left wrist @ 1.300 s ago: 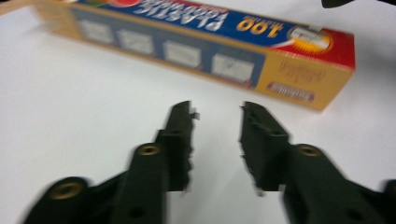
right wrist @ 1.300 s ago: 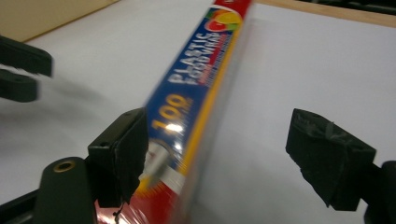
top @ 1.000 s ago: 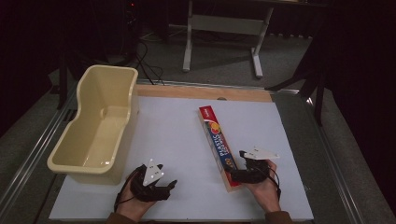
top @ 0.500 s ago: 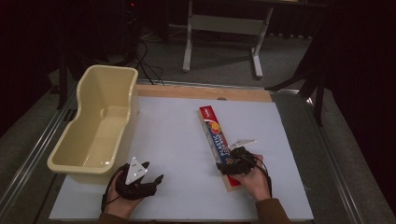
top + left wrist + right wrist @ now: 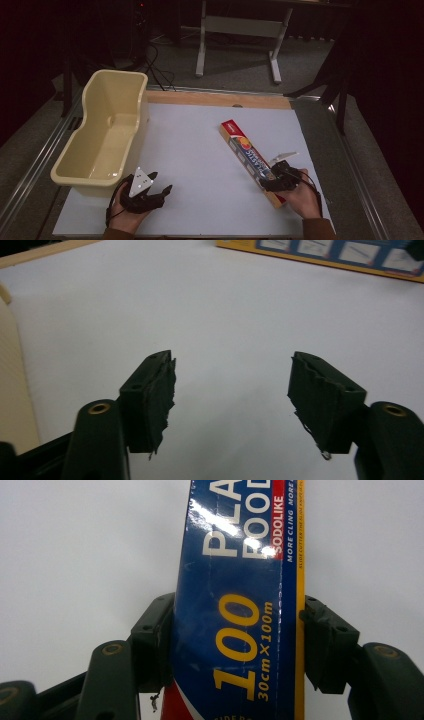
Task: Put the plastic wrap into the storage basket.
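Right gripper just closed on near end of cling-film box, right side of table.
Left gripper spread, empty. Risk: end grip on a long box, so the far end sags or twists out on lift.

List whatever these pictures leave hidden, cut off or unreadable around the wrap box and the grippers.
- Wrap box, right gripper view: top edge cuts its lettering; its near end runs off the bottom.
- High view: the right gripper and hand cover the box's near end.
- Left gripper view: the box sits as a strip at the top edge, print too small to read.
- Beige tub, high view: its near wall hides the floor behind it.
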{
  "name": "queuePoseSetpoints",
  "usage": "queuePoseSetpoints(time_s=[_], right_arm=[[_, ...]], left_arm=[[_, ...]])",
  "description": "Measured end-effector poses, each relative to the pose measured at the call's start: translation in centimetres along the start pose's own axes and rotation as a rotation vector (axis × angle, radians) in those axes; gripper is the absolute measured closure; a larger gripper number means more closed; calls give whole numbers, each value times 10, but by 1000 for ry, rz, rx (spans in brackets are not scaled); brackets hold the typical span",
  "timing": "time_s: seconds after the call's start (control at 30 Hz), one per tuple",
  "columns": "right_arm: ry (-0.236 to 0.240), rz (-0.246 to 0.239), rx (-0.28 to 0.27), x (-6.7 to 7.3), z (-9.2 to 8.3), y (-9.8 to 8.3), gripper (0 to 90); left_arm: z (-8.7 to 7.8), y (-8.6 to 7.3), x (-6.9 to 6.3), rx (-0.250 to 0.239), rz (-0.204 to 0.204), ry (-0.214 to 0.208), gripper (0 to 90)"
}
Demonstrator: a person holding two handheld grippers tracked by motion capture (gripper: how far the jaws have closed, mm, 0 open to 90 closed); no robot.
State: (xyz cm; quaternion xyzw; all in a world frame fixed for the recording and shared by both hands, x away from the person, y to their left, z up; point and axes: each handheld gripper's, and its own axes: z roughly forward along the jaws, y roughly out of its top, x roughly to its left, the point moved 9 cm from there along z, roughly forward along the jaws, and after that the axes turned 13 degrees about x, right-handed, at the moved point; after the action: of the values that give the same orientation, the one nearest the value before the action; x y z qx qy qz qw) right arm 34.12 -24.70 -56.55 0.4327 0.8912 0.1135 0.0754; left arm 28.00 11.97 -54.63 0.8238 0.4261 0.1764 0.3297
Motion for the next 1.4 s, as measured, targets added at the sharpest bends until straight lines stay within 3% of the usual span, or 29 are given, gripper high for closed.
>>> queuePoseSetpoints(time_s=[0.23,0.37,0.47,0.6,0.83,0.93,1.0,1.13,1.27,1.4], right_arm=[[32,-8,32,-15,-17,-56,384],[51,-11,77,-14,-22,-71,325],[66,21,52,-14,-29,-63,196],[51,40,30,-15,-35,-37,154],[62,-11,104,-10,-15,13,121],[59,-21,173,-11,-2,24,142],[48,-20,214,-15,5,28,202],[46,-17,298,-17,15,30,243],[69,1,347,-16,19,31,298],[60,-6,380,-18,23,31,368]], left_arm=[[-4,0,5,-15,-19,9,356],[-4,0,7,-14,-26,8,355],[-2,0,6,-6,-25,4,353],[-1,0,6,-1,-23,3,353],[-1,-1,7,1,-28,1,349],[-1,-1,8,0,-29,0,348],[-1,-1,8,0,-32,-2,347],[-1,-1,8,0,-31,-2,347],[-1,-1,7,1,-28,-1,346],[0,-1,7,1,-28,-2,346]])
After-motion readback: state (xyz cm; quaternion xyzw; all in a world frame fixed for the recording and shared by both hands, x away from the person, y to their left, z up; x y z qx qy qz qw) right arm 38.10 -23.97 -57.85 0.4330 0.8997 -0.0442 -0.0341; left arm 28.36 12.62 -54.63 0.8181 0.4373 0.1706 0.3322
